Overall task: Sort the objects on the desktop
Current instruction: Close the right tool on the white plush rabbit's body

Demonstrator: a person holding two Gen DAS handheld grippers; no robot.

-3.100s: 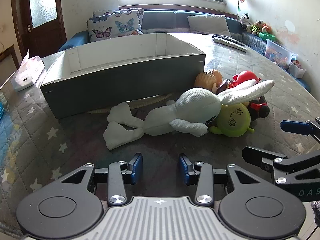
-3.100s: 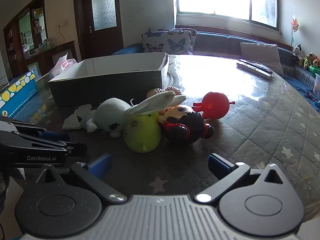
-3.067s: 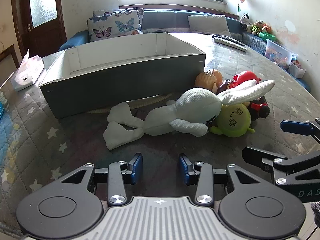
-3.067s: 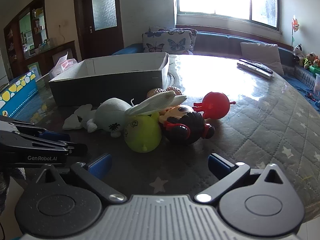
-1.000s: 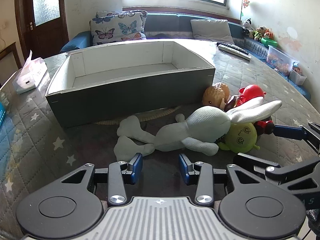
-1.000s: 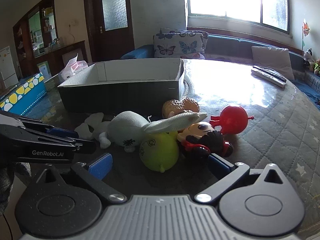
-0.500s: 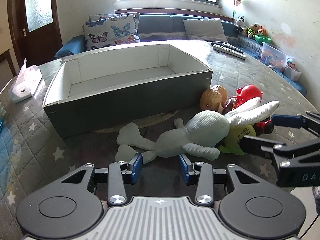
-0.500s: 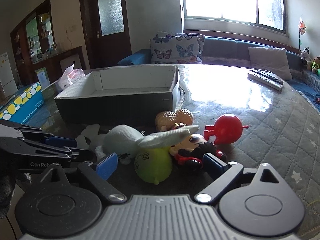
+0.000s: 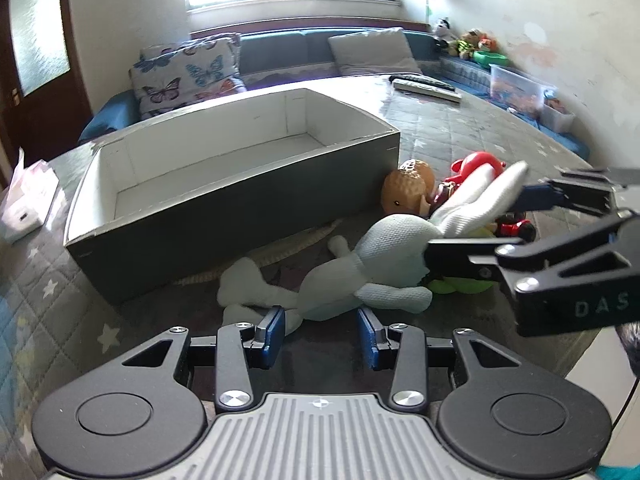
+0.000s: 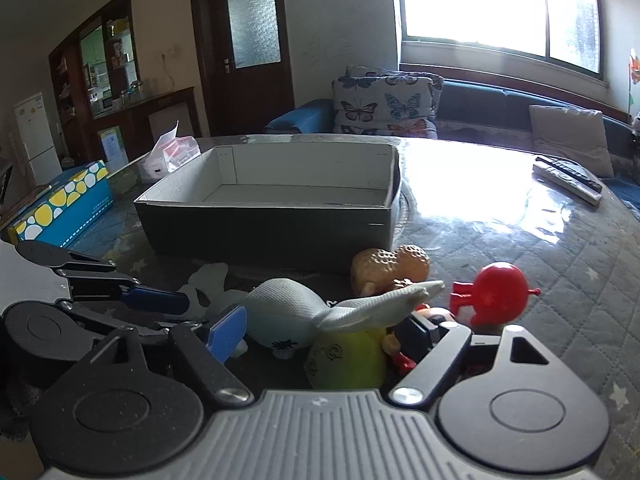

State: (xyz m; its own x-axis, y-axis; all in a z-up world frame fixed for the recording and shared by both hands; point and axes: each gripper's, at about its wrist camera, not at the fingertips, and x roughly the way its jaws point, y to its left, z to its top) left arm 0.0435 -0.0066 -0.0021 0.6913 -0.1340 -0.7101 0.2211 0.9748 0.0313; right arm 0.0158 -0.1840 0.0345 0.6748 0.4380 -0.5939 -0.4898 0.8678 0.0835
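Observation:
A white plush rabbit [image 9: 380,252] lies on the quilted table in front of an empty grey box [image 9: 240,208] with a white inside. By its head are a green ball toy [image 10: 348,360], a peanut-shaped toy [image 10: 388,264], a red toy [image 10: 496,300] and a dark-haired doll [image 9: 512,228]. My right gripper [image 10: 324,336] reaches in from the right and its jaws are closing around the rabbit's head [image 10: 284,312], its ear and the green toy. My left gripper [image 9: 320,336] stands open just short of the rabbit's legs, nothing between its fingers.
A tissue pack [image 10: 172,156] and a blue dotted box [image 10: 60,204] sit left of the grey box [image 10: 272,232]. Remote controls [image 10: 568,180] lie at the far right of the table. A sofa with a butterfly pillow [image 9: 188,76] stands behind.
My right gripper has come forward over the toy pile and its jaws have narrowed around the rabbit's head and the green toy. My left gripper has rolled slightly and stayed where it was.

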